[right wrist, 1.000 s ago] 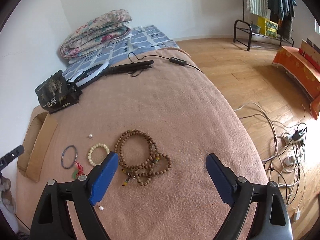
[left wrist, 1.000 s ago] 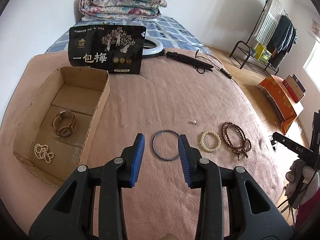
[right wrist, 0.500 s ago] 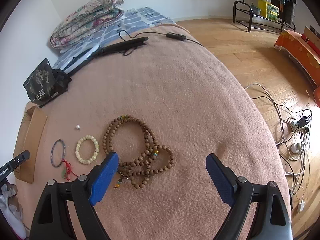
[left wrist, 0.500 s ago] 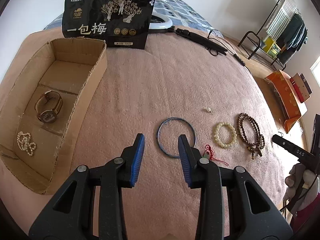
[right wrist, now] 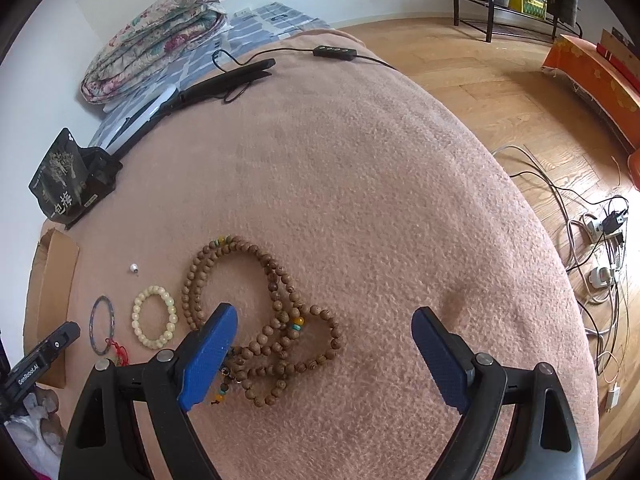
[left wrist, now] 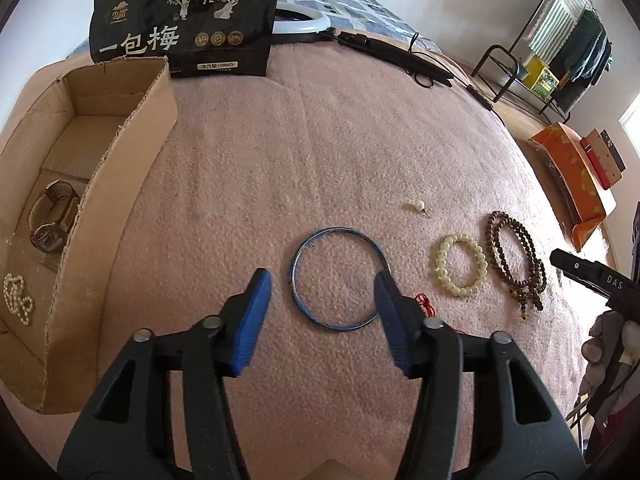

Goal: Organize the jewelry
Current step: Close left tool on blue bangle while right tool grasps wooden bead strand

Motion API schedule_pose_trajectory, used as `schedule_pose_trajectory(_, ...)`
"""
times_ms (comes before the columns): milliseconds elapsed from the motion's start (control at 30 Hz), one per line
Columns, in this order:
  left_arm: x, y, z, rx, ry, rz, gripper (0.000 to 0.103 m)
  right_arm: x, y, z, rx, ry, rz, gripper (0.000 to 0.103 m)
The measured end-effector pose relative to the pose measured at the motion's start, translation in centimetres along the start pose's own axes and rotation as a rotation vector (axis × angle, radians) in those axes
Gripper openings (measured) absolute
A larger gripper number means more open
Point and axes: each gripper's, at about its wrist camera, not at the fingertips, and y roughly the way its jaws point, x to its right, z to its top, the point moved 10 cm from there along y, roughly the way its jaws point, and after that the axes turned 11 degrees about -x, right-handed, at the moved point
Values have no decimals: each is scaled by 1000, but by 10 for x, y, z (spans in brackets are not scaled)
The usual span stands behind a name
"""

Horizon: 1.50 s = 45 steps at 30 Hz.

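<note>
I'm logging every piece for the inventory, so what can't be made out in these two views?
- Red cord charm: left wrist view, mostly behind the left gripper finger.
- Wooden bead necklace tassel end: right wrist view, behind the right gripper finger.
- Cardboard box near end: cut off by the frame edge.

Black snack pouch [left wrist: 184,20] standing at the far edge of the blanket: I read large pale characters "一包梅" across its front. Above them sits a small gold logo with characters too small for me to make out; the white strip at the pouch's bottom edge is too blurred to read. From the right wrist view, only "包梅" shows on the pouch [right wrist: 66,184].

Right gripper [left wrist: 592,280], black body: "DAS" in white.

Left gripper [right wrist: 38,364], black body: "GenRobot.AI" in white.
</note>
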Motion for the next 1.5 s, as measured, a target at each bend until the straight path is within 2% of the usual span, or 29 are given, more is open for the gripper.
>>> schedule_pose_trajectory(100, 7, 2, 0, 9, 17, 6, 77, -1, 3, 0, -7, -2, 11, 91)
schedule_pose_trajectory(133, 11, 3, 0, 12, 31, 3, 78, -2, 4, 0, -9, -3, 12, 91)
schedule_pose_trajectory(267, 18, 12, -2, 0, 86, 53, 78, -4, 8, 1, -13, -19, 5, 91)
schedule_pose_trajectory(467, 17, 26, -5, -10, 107, 99, 78, -5, 9, 3, -11, -28, 5, 91)
schedule_pose_trajectory(667, 15, 31, -3, -2, 109, 121, 78, -5, 13, 2, -21, -36, 8, 91)
schedule_pose_trajectory(967, 21, 41, -2, 5, 168, 174, 80, -14, 20, 2, -35, -61, 0, 91)
schedule_pose_trajectory(1200, 16, 45, 2, 11, 161, 162, 81, -19, 27, 1, -49, -79, -12, 91)
schedule_pose_trajectory(1433, 16, 45, 3, 11, 170, 153, 81, -20, 42, 7, -62, -120, -100, 92)
schedule_pose_trajectory(1500, 15, 45, 3, 16, 173, 161, 75, -22, 46, 9, -55, -151, -141, 91)
